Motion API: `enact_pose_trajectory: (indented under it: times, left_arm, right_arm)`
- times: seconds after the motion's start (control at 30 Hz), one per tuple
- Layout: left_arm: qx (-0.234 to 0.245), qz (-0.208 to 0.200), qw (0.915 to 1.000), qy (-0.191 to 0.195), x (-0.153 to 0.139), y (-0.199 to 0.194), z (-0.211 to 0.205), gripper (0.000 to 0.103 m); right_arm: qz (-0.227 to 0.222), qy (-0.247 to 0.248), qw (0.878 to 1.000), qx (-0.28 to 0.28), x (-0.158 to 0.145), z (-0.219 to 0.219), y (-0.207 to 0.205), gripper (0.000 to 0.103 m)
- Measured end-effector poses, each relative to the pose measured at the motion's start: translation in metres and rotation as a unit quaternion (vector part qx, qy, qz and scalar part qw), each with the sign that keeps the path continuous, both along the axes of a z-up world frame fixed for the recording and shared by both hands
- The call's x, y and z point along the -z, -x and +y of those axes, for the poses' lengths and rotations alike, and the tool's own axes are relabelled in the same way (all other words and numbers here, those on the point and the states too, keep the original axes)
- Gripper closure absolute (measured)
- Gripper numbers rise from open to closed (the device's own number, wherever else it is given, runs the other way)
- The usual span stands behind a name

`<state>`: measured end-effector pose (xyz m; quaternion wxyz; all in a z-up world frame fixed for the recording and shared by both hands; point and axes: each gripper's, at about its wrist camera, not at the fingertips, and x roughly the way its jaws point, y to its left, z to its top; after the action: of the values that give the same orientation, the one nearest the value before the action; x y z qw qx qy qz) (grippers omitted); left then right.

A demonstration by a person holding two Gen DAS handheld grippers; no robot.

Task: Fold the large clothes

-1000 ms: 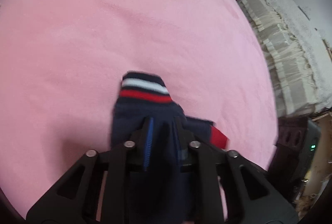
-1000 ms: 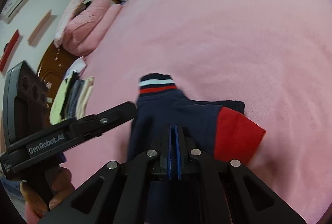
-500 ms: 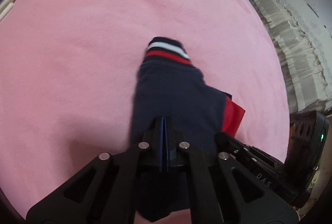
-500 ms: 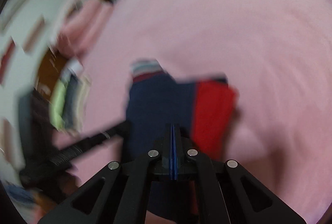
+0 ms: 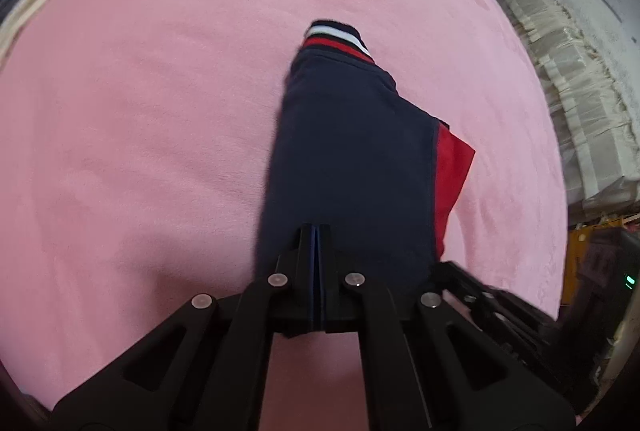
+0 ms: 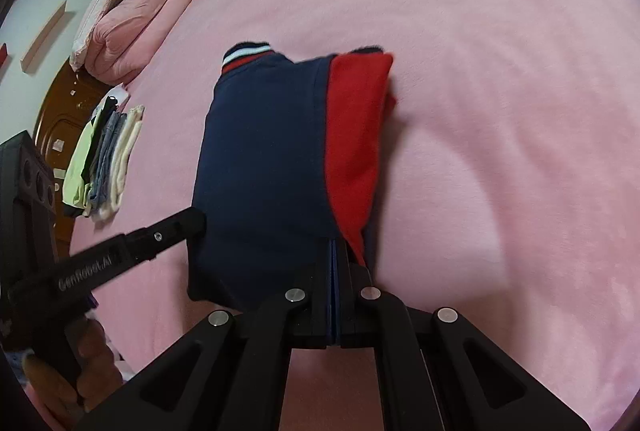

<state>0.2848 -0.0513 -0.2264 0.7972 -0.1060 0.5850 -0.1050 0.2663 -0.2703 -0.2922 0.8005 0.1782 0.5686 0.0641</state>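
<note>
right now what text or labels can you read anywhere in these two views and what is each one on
"GenRobot.AI": white letters on the side of the left tongs, seen in the right wrist view; slightly blurred but readable.
Nothing readable on the navy and red garment, which shows only stripes at its cuff.
No text on the stack of folded clothes or the pink blanket.
Left wrist view: none.
</note>
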Motion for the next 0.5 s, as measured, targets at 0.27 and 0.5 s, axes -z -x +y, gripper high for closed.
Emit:
enact_pose_trajectory:
  times: [0.27, 0.5]
  left_arm:
    - [-0.026, 0.071, 0.9967, -0.027, 0.007, 0.023, 0.019, 0.102]
    - [-0.026, 0.088, 0.9913, -0.095, -0.007, 0.040, 0.025, 0.099]
  right_arm:
    - [0.043, 0.040, 0.997, -0.054, -0.015, 0.018, 0.026, 0.103]
    - [0.057, 0.048, 0.997, -0.026, -0.033, 0.008, 0.038, 0.097]
